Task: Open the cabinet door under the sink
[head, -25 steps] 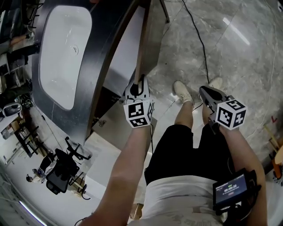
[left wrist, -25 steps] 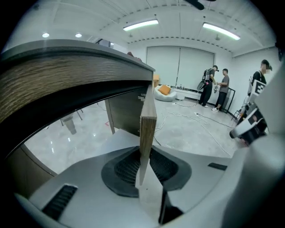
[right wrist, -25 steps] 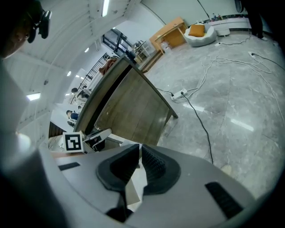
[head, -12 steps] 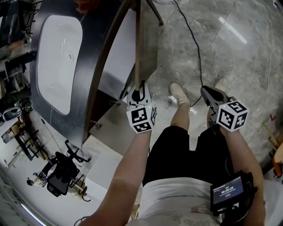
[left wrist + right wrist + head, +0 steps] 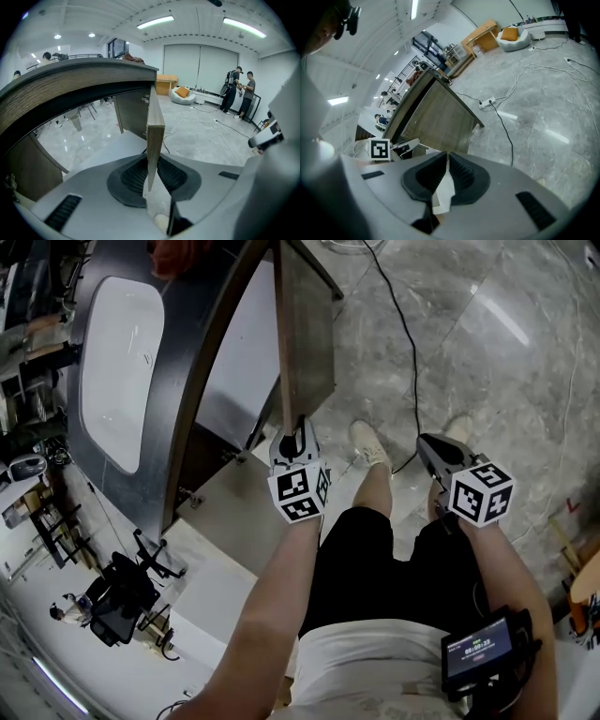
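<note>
Sink basin point(image 5: 117, 371), white, oval and glossy, sits at the left in a dark grey counter point(image 5: 187, 334). Beneath it the flat wood-grain cabinet door point(image 5: 307, 334) stands swung open, its thin free edge pinched between the left gripper's point(image 5: 297, 432) ribbed black pads. The right gripper point(image 5: 429, 446) hangs over the polished grey marble floor point(image 5: 506, 352), jaws closed together, holding nothing.

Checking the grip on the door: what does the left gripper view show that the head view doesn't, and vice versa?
Only the left gripper view: the left gripper's pads pressing both faces of the cabinet door's edge, and people standing across the room. Only the head view: the white sink basin, the right gripper off to the side, the person's legs. Both: the open cabinet door and the dark countertop.
</note>
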{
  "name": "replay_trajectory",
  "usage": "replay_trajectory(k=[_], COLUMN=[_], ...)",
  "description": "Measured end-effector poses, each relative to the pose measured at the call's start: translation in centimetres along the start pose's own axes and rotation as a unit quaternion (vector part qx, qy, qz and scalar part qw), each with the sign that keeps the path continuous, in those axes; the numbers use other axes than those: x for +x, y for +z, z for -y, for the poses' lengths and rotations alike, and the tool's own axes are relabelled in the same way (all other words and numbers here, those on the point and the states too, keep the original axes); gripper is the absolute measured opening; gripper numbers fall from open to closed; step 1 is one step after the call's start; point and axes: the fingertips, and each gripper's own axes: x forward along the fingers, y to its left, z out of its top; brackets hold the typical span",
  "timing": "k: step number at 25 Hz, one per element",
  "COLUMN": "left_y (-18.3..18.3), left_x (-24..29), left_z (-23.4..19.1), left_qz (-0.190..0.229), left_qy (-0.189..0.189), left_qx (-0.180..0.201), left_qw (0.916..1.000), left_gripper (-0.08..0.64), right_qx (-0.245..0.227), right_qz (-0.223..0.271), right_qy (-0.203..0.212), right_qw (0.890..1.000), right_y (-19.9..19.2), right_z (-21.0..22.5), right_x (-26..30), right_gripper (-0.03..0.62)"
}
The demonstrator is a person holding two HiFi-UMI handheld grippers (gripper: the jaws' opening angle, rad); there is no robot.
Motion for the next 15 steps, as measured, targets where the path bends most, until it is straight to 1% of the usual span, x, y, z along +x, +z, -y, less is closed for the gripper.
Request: replay_trajectory(k=[3, 6, 15], left_y=[0.0, 0.3, 0.8], left_x=[-0.2, -0.4, 0.0], left_z=[1.8, 2.7, 7.6], left_qz=[-0.005, -0.006, -0.009], left_qy=[0.009, 0.026, 0.040], left_qx=[-0.011, -0.026, -0.057], left_qw=[0.9999, 0.9993, 0.9975], left_gripper=[0.069, 0.067, 0.069], right_qx=[-0.004, -0.003, 0.005], right_qz=[-0.007, -0.005, -0.001], right_qy=[0.005, 0.007, -0.001], right_qw=[1.000, 1.000, 1.000], right_y=[0.3, 1.1, 2.7], right_z=[1.0, 2.6, 7.7], right_x=[-1.6, -3.3, -7.3], right_gripper=[0.031, 0.031, 0.031])
